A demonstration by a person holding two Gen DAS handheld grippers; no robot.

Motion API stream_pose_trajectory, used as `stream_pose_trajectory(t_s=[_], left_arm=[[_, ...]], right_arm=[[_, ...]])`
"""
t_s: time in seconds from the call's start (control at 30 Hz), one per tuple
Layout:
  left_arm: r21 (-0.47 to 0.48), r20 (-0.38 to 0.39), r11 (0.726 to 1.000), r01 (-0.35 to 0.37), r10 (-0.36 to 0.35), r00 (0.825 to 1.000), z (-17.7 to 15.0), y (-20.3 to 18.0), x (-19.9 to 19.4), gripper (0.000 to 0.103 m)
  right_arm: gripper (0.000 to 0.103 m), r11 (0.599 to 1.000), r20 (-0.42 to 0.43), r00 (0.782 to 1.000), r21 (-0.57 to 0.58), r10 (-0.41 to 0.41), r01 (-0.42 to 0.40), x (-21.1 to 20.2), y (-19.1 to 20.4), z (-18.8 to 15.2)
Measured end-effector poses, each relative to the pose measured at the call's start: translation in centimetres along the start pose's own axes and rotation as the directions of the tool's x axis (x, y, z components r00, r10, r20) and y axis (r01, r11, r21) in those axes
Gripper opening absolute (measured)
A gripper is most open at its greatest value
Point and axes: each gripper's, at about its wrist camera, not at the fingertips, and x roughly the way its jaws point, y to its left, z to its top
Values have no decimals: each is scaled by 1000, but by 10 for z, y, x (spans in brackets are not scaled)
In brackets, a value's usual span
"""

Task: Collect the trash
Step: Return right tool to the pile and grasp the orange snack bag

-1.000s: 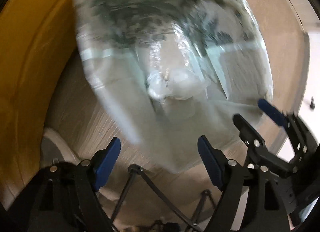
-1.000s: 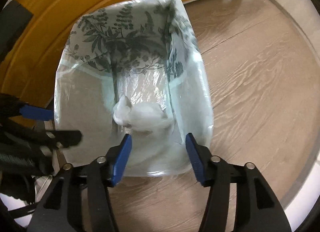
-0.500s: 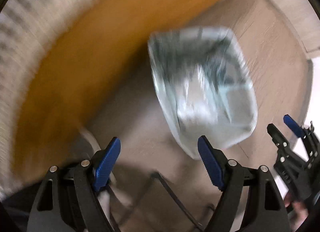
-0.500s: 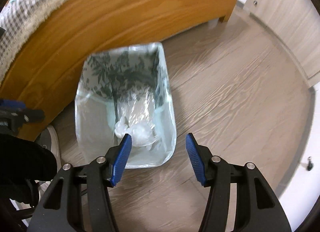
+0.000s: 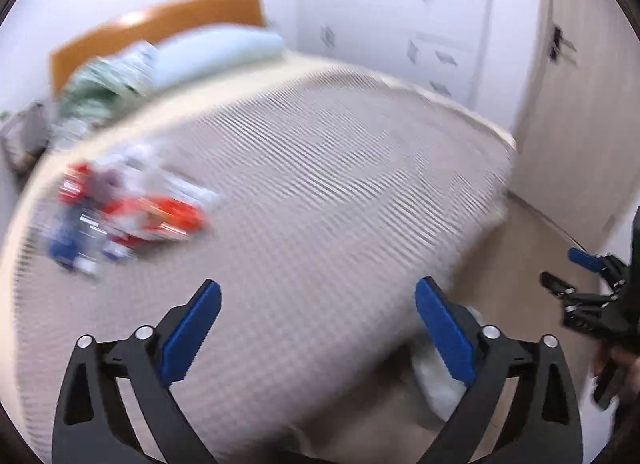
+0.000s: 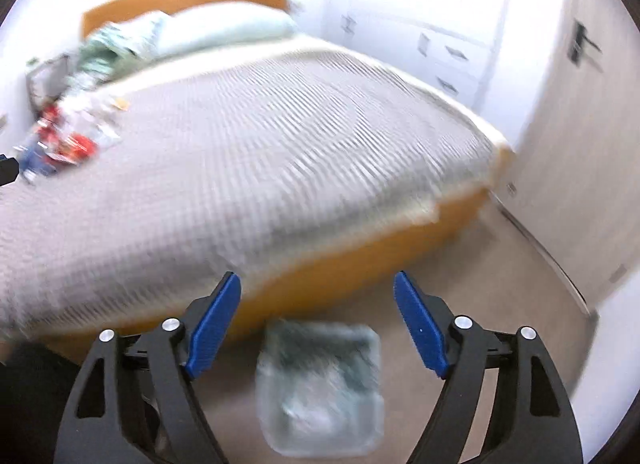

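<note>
both tongs, left gripper (image 5: 318,324) and right gripper (image 6: 318,322), gape empty; trash pile (image 5: 124,216) lies far left on bed (image 5: 320,192), bin (image 6: 320,388) near.

The striped bed (image 6: 280,136) carries a trash pile (image 5: 120,212) and pillow (image 6: 224,30).

wooden bed (image 6: 240,144), white wardrobe (image 6: 440,4)

Open bedspread (image 5: 320,192) ahead of the wrappers (image 5: 120,216); bin (image 6: 320,388) stands on bare floor (image 6: 500,276) beside the bed frame (image 6: 360,260).
</note>
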Motion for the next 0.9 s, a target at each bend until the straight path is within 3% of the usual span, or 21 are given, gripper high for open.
stream_pose_trajectory(t_s=[0.07,0.13,0.2,0.3,0.37,0.5,0.6,0.7,0.77,0.8,0.83,0.87,0.9], left_arm=[[-32,69,995,-98,100,993,3,61,-15,96],[-79,100,975,-208,216,971,1,122,-23,96],[-134,123,962,-240,256,959,-7,169,-25,96],[-269,112,940,-209,246,963,-28,232,-16,96],[-350,42,909,-228,259,965,-42,264,0,96],[-397,-39,891,-221,224,974,-59,302,30,96],[-404,-65,885,-231,224,972,-64,318,42,96],[-429,-84,878,-211,194,977,-65,329,49,96],[-436,-87,877,-203,184,979,-66,338,53,96],[-437,-91,874,-211,190,978,-67,340,55,96],[-442,-96,871,-216,194,976,-65,342,59,96],[-453,-106,864,-220,193,975,-67,347,62,96],[-463,-112,859,-220,190,975,-68,351,65,95]], right_arm=[[77,998,36,998,-44,54,-53,-2,35,24],[77,988,57,993,-116,106,-99,6,83,46],[77,973,63,987,-190,148,-134,18,130,64],[77,931,51,978,-319,203,-176,45,210,82],[77,901,37,973,-385,229,-198,68,254,91],[77,877,-41,965,-408,261,-254,119,316,111],[77,863,-70,932,-359,356,-357,154,337,132],[77,860,-93,919,-329,382,-391,183,348,152],[77,846,-137,887,-265,441,-462,201,350,161],[65,837,-153,870,-238,469,-493,206,350,162],[31,818,-174,841,-200,512,-539,211,351,162],[12,809,-190,824,-170,534,-563,215,351,162],[7,811,-193,820,-145,539,-567,217,351,160]])
